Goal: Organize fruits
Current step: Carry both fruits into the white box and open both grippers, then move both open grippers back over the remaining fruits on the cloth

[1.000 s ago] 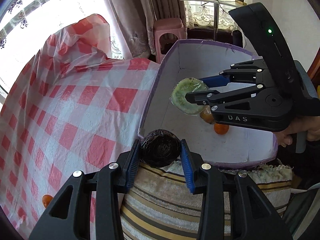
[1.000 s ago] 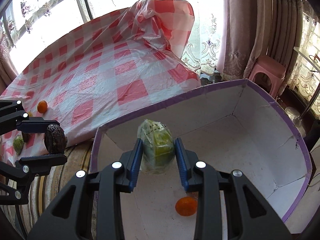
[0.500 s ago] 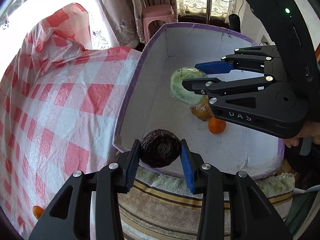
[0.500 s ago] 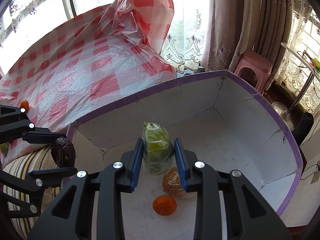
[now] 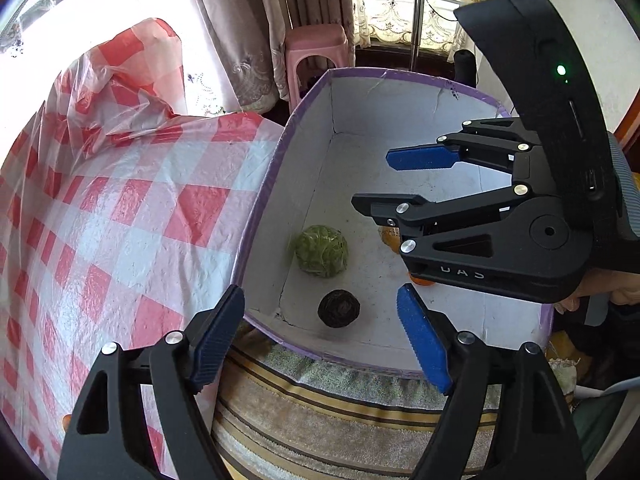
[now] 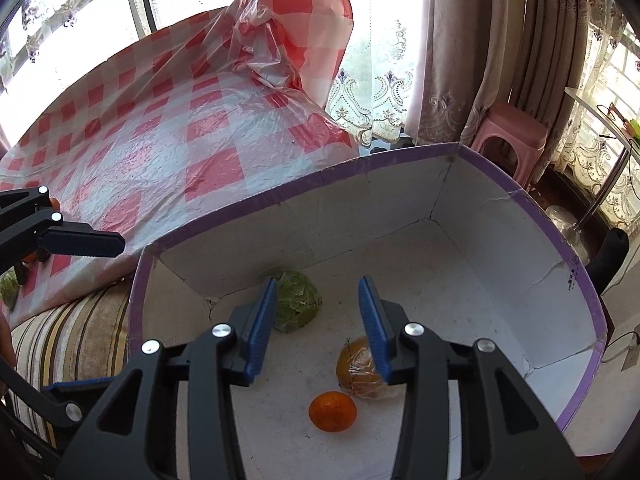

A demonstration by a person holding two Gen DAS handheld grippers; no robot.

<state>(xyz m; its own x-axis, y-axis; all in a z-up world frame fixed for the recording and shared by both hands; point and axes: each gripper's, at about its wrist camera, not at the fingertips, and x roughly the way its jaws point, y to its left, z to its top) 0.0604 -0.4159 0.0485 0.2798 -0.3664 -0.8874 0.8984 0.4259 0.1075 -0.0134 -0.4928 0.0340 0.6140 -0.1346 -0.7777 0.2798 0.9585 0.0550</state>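
Note:
A white box with a purple rim (image 5: 256, 216) (image 6: 520, 196) holds the fruit. A green wrapped fruit (image 5: 321, 251) (image 6: 298, 302) lies on its floor. A dark brown fruit (image 5: 338, 308) lies near the box's front wall. An orange (image 6: 332, 411) and a wrapped yellow-orange fruit (image 6: 356, 364) lie beside them. My left gripper (image 5: 320, 332) is open and empty above the box's near edge. My right gripper (image 6: 318, 320) (image 5: 372, 180) is open and empty over the box.
A red-and-white checked plastic cloth (image 5: 120, 208) (image 6: 160, 132) covers the table left of the box. The box rests on a striped cushion (image 5: 320, 420). A small orange (image 5: 66, 420) and a green fruit (image 6: 9, 288) lie on the cloth. A pink stool (image 5: 316, 46) stands behind.
Both grippers opened. The dark fruit dropped from the left gripper into the box, and the green fruit dropped from the right gripper onto the box floor.

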